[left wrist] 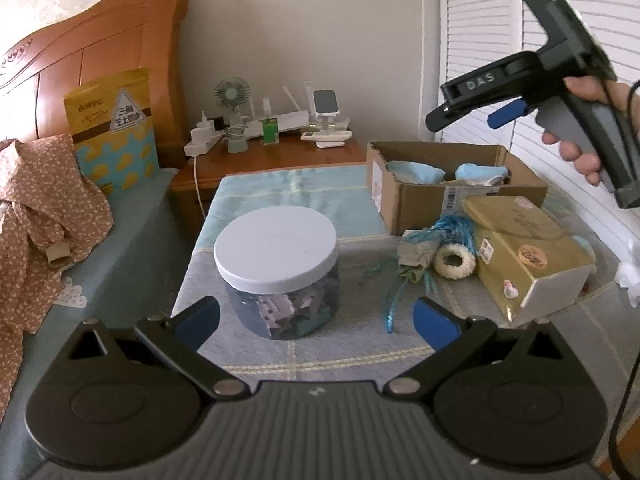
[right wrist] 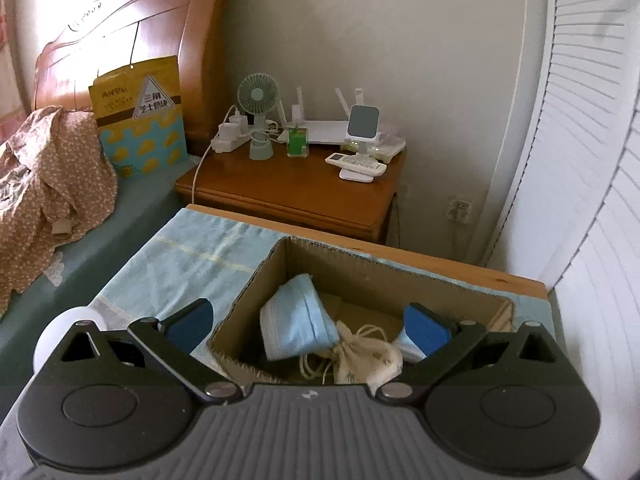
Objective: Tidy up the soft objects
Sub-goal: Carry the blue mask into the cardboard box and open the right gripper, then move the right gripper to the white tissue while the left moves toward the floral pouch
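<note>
A cardboard box (left wrist: 424,196) stands at the table's far right and holds light blue cloths (right wrist: 294,324) and a cream drawstring pouch (right wrist: 370,360). On the table lie a white fluffy ring (left wrist: 455,263), a blue tinsel bundle (left wrist: 448,229) and a grey-green cloth piece (left wrist: 416,258). My left gripper (left wrist: 316,322) is open and empty, just in front of a clear jar with a white lid (left wrist: 276,246). My right gripper (right wrist: 308,324) is open and empty above the box; it also shows high up in the left wrist view (left wrist: 472,114).
A gold box (left wrist: 524,256) lies right of the ring. A nightstand (right wrist: 296,188) with a fan, chargers and a remote stands behind the table. A bed with a patterned garment (left wrist: 36,216) is on the left. Louvered doors (right wrist: 592,160) are on the right.
</note>
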Demonstrator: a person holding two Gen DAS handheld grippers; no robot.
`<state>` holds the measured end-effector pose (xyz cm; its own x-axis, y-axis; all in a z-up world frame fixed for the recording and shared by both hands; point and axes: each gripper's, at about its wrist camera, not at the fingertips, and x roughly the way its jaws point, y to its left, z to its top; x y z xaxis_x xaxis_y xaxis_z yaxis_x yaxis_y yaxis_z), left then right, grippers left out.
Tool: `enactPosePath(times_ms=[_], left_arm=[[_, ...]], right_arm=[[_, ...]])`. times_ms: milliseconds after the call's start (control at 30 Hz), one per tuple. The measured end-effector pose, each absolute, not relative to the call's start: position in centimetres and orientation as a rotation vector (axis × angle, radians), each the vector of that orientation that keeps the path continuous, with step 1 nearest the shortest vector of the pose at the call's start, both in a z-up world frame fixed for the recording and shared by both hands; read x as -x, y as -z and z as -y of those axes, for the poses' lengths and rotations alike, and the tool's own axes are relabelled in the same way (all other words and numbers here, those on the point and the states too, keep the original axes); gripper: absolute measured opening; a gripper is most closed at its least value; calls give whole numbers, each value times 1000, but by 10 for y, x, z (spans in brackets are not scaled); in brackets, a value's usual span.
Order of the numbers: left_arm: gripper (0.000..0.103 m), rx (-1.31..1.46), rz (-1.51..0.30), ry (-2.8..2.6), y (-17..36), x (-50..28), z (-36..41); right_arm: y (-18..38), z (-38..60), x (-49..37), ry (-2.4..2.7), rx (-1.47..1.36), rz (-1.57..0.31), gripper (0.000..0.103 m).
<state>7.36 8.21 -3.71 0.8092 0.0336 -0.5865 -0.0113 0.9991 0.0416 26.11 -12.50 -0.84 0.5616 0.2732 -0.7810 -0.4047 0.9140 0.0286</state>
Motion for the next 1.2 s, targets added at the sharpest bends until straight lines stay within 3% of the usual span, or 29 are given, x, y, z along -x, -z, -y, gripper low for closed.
enactPosePath(times_ms=[467, 1200], left_arm=[[102, -49, -634, 56, 33, -69, -68], [102, -101, -675, 189, 44, -76, -39]], right_arm=[[-27, 157, -168, -332, 196, -785, 103], [9, 223, -53, -49, 177, -815, 103]])
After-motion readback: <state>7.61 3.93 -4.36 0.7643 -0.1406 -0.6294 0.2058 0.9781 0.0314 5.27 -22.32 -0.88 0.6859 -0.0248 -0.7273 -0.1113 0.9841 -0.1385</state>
